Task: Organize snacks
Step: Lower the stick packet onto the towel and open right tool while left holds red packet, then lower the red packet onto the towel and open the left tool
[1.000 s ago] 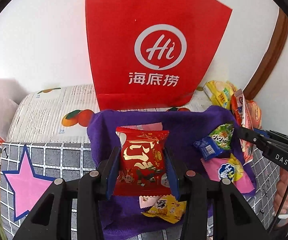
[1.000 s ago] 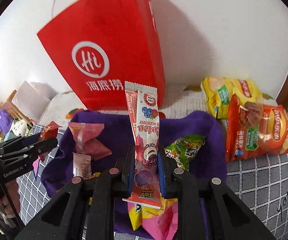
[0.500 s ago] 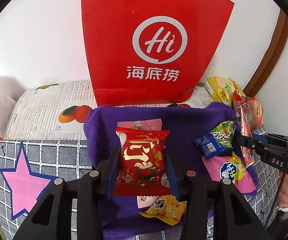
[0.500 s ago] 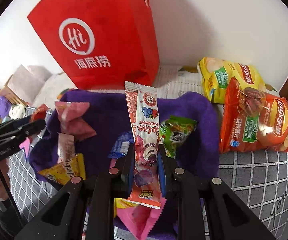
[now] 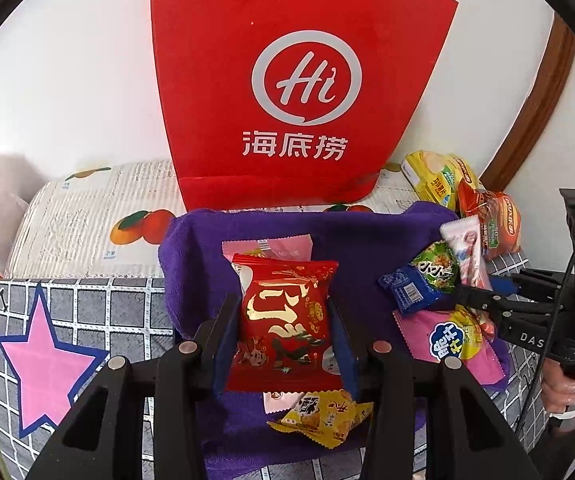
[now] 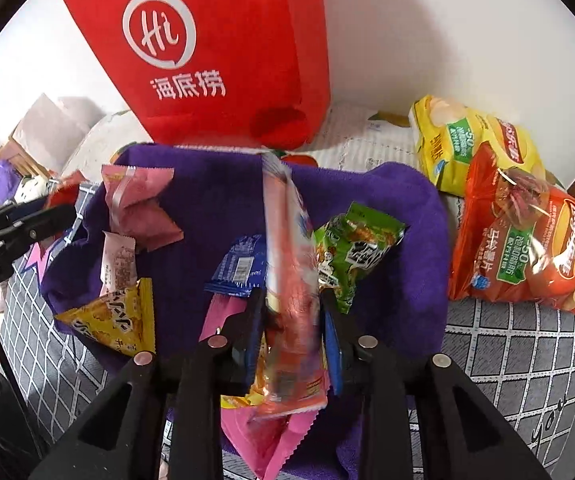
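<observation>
Two grippers work over a purple cloth [image 5: 271, 236] spread on the checked surface, with small packets scattered across it. At far left in the left wrist view a pink star [image 5: 43, 356] marks the checked cover, bare of snacks, so there is open room on that side. Next comes the left gripper [image 5: 283, 344], its fingers [image 5: 223, 336] pinching a red and gold packet [image 5: 287, 320] by its two side edges, the packet upright with its long axis running away from the camera, held above the near middle of the cloth. A yellow packet [image 5: 319, 416] lies just beneath it, at the cloth's near edge.

Behind the cloth a red paper bag [image 5: 295, 80] stands against the wall, closing off the far side. To the right, blue [image 5: 411, 288] and green [image 5: 435, 268] packets crowd the cloth's right part, with a pink packet [image 5: 447, 340] nearer.

The right gripper [image 6: 291, 332] hangs over that crowded part. Its fingers [image 6: 253, 328] are opening, and the long pink stick snack [image 6: 287, 264] stands between them, blurred and tipping, long axis pointing away toward the bag; it looks let go, so I judge it will drop among the packets below. Far right, beyond the cloth's edge, crisp bags [image 6: 519, 224] lie well clear of both grippers
</observation>
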